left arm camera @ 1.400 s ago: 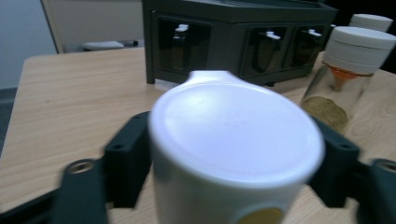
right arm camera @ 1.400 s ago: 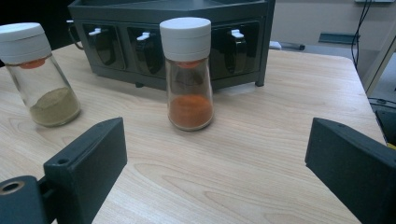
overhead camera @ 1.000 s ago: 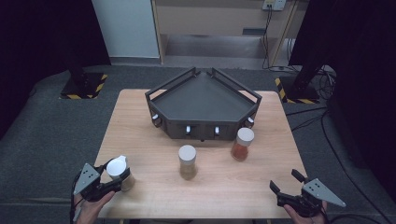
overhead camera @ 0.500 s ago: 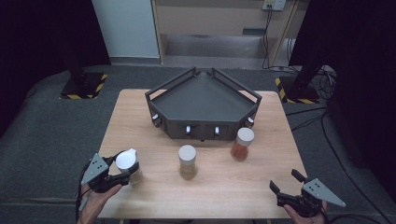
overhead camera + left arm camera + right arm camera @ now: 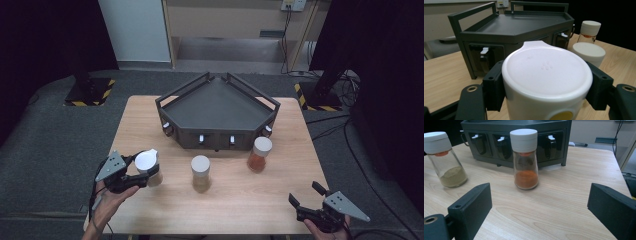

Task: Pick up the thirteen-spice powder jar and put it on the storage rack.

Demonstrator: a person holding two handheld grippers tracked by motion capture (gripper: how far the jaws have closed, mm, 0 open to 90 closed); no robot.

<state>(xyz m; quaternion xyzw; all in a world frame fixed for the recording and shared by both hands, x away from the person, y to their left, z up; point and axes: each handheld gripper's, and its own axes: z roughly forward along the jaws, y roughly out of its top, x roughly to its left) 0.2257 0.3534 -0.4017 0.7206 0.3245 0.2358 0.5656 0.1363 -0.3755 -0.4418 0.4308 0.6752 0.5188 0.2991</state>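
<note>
- Left gripper point(image 5: 137, 173): jaws clamped on white-lidded jar point(image 5: 148, 168), pads gripping both sides just under lid point(image 5: 546, 72); jar tilted a bit, at front-left of counter point(image 5: 235, 200), looks just clear of surface, can't be sure.
- Right gripper point(image 5: 309, 200): jaws wide apart, nothing between, parked at front-right corner.
- Beyond held jar: 2nd jar w/ greenish-brown powder point(image 5: 200, 173) mid-counter, then orange-powder jar point(image 5: 259, 154) near rack's right-hand front.
- Dark spice rack point(image 5: 217, 107) at back of counter, flat railed top, clip slots point(image 5: 484, 53) along front face.
- Likely step, judged: carry held jar toward rack.
- To do well: keep grip firm below lid, not on lid itself; level jar before moving so contents don't shift.
- Lift enough to clear middle jar, or swing around its left side.
- Approach rack front-on, square to chosen spot; slow down near rail.
- Keep right gripper away from orange jar till needed; risk = knocking it over.
</note>
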